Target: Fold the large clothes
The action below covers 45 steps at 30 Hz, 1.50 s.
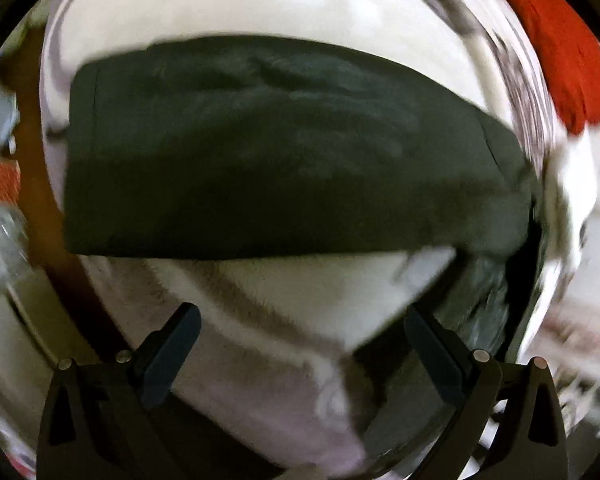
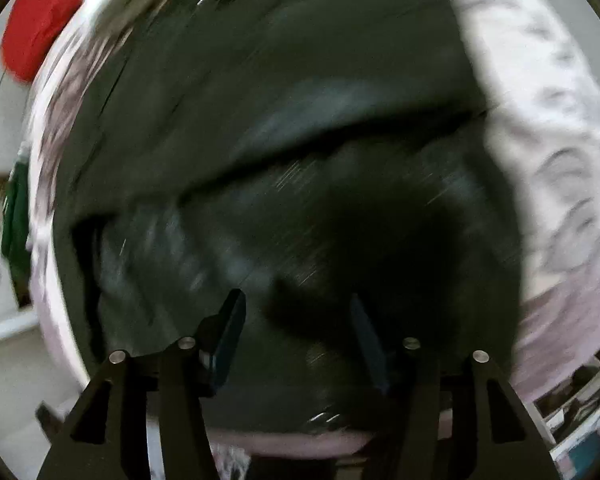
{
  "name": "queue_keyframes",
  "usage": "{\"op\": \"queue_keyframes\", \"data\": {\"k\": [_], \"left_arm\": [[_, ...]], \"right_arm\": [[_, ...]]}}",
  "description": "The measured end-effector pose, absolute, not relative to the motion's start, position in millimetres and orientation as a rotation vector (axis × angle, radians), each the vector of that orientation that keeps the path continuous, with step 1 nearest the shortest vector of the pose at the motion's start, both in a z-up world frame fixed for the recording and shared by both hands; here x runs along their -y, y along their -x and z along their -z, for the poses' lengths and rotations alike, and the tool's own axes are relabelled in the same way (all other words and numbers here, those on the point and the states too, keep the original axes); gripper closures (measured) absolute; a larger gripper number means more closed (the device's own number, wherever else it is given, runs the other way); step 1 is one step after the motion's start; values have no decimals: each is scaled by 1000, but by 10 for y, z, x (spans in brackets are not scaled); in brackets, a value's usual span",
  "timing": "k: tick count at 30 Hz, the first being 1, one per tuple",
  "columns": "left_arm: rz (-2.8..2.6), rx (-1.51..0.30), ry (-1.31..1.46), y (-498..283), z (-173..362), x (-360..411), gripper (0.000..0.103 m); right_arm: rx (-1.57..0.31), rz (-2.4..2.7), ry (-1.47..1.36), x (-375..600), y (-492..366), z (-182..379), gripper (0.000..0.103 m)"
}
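Dark garment (image 1: 284, 148) lies folded into a broad band across a white surface (image 1: 260, 4), long edge running left to right in the left wrist view. Its right end bunches into a darker, rumpled mass near the surface's edge. Red cloth (image 1: 556, 52) sits beyond it at upper right, apart from the garment.

Left gripper (image 1: 300, 340) hovers short of the garment's near edge, fingers spread wide, nothing between them; only white surface and a shadow show in the gap.

Right wrist view is heavily motion-blurred. Same garment (image 2: 284, 128) fills most of it, a fold edge crossing mid-frame. Right gripper (image 2: 298, 320) is low over the fabric, fingers apart with dark cloth showing between them; contact with the fabric cannot be told through the blur. White surface (image 2: 540, 128) wraps around the garment on the right, red cloth (image 2: 40, 20) at upper left.
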<state>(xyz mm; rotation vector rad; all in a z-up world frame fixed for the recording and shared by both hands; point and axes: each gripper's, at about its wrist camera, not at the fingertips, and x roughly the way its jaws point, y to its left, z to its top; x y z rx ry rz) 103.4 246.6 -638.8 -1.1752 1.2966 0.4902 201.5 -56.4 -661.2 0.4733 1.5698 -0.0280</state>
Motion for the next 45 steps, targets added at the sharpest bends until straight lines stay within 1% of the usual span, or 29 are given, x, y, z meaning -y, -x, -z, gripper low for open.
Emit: {"op": "queue_keyframes", "data": {"k": [2, 7, 9, 11, 12, 13, 14, 16, 17, 20, 23, 24, 26, 27, 28, 31, 33, 35, 36, 39, 42, 45], "left_arm": [[-530, -1227, 1318, -941, 6539, -2542, 0], [-690, -925, 1629, -680, 6661, -2856, 0], [-794, -862, 1666, -626, 6634, -2963, 10], [-884, -849, 1608, -693, 6577, -3017, 29], [-912, -848, 1571, -734, 6546, -3037, 35], [-957, -846, 1506, -797, 6477, -3096, 50], [-978, -842, 1468, -833, 6446, -3136, 69], [-1001, -848, 1409, -992, 6415, -3168, 80], [-998, -836, 1399, -1034, 6381, -3217, 84], [-957, -811, 1329, -1203, 6271, -3334, 92], [-899, -803, 1192, -1359, 5990, -3445, 95], [-882, -804, 1130, -1469, 5869, -3461, 95], [-850, -819, 931, -1707, 5581, -3398, 96], [-833, -829, 831, -1836, 5466, -3342, 96], [-807, -843, 702, -2009, 5324, -3240, 96], [-723, -843, 531, -2330, 5026, -2997, 97], [-682, -832, 456, -2495, 4836, -2836, 97], [-617, -799, 360, -2703, 4547, -2512, 97], [-592, -788, 339, -2790, 4472, -2421, 97], [-454, -758, 225, -3130, 4236, -1782, 97], [-271, -771, 124, -3445, 4212, -934, 98], [-61, -829, 72, -3622, 4355, 112, 98]], "right_arm": [[-1568, 24, -497, 400, -2120, 6717, 45], [-1507, 60, -609, 47, -2432, 6860, 45], [-1478, 27, -600, -77, -2536, 6779, 45], [-1454, -3, -544, -170, -2588, 6660, 45], [-1445, -13, -509, -213, -2601, 6613, 45], [-1450, -12, -492, -162, -2625, 6588, 45], [-1457, -5, -482, -182, -2678, 6589, 45], [-1474, 28, -511, -109, -2697, 6634, 45], [-1480, 51, -533, 22, -2724, 6662, 45], [-1463, 94, -581, 301, -2645, 6706, 45], [-1440, 132, -489, 480, -2632, 6655, 45], [-1431, 163, -416, 557, -2607, 6615, 45], [-1423, 216, -295, 562, -2642, 6552, 45], [-1417, 255, -207, 501, -2699, 6529, 35], [-1413, 269, -148, 451, -2750, 6518, 31], [-1376, 295, -56, 331, -2877, 6445, 30], [-1347, 291, -69, 303, -2937, 6359, 30], [-1331, 261, -116, 315, -2963, 6291, 30], [-1329, 235, -174, 352, -2983, 6253, 30], [-1352, 172, -324, 603, -2906, 6232, 30], [-1393, 177, -421, 922, -2791, 6264, 29], [-1379, 222, -499, 1455, -2590, 6206, 29]]}}
